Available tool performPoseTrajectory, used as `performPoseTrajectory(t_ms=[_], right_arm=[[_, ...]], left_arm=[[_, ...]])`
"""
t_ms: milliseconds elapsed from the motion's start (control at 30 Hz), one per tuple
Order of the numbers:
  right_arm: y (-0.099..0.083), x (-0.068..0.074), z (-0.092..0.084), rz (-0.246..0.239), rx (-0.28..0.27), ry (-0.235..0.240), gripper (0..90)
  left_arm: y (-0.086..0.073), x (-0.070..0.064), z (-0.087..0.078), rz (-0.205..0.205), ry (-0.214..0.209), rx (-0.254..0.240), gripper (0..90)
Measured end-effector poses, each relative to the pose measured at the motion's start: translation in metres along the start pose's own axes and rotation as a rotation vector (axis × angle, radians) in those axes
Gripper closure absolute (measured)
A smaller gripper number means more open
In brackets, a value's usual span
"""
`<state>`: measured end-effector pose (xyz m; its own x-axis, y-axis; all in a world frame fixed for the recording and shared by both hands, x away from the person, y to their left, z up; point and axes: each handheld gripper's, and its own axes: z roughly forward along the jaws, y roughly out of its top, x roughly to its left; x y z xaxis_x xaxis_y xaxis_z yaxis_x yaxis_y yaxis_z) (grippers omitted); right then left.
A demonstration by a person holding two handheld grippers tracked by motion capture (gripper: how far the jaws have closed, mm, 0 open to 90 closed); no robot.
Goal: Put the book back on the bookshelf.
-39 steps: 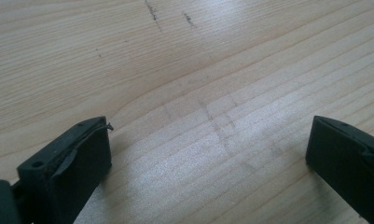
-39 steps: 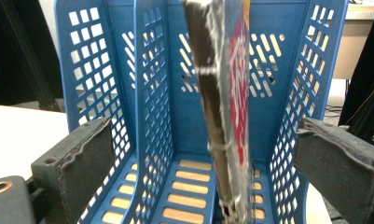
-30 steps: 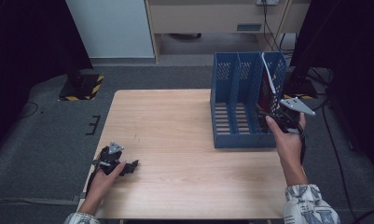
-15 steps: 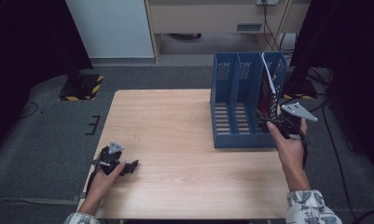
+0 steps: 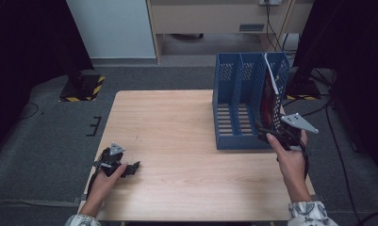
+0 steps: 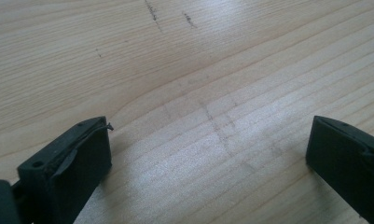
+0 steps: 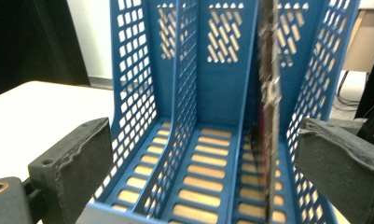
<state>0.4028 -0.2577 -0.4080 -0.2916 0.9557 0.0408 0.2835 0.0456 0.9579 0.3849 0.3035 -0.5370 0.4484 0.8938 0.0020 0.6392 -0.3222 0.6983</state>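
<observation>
A: From the high view, the right gripper (image 5: 277, 135) sits at the blue file rack (image 5: 234, 106)'s open front, a bit nearer the person than a second ago. The book (image 5: 270, 96) stands in the rightmost slot, half hidden.

B: Left gripper (image 6: 208, 154): jaws spread over bare table (image 6: 184, 70). Right gripper view: jaws wide apart, book edge blurry.

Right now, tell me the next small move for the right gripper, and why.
Probably draw the right gripper straight back from the blue perforated plastic file rack. Its jaws stand wide open in the right gripper view, and the thin dark red book stands upright in the rack's rightmost slot, touched by neither jaw, so it looks placed.
</observation>
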Motion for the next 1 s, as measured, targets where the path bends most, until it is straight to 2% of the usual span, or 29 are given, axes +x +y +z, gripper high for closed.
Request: performPoseTrajectory(t_ms=[167, 433, 600, 667, 700, 1000], right_arm=[[-0.007, 0.006, -0.006, 0.012, 0.016, 0.011, 4.4], [-0.013, 0.022, -0.011, 0.004, 0.028, 0.051, 4.3], [-0.012, 0.04, -0.006, -0.024, 0.035, 0.091, 4.4], [-0.011, 0.043, -0.005, -0.033, 0.035, 0.1, 4.4], [-0.01, 0.049, -0.003, -0.04, 0.037, 0.113, 4.5], [-0.011, 0.072, 0.006, -0.073, 0.061, 0.175, 4.7]], left_arm=[[0.0, 0.0, 0.0, 0.0, 0.0, 0.0, 0.0], [0.0, 0.0, 0.0, 0.0, 0.001, 0.0, 0.0], [0.0, 0.0, 0.0, 0.0, 0.0, 0.0, 0.0], [0.0, 0.0, 0.0, 0.0, 0.0, 0.0, 0.0], [0.0, 0.0, 0.0, 0.0, 0.0, 0.0, 0.0], [0.0, 0.0, 0.0, 0.0, 0.0, 0.0, 0.0]])
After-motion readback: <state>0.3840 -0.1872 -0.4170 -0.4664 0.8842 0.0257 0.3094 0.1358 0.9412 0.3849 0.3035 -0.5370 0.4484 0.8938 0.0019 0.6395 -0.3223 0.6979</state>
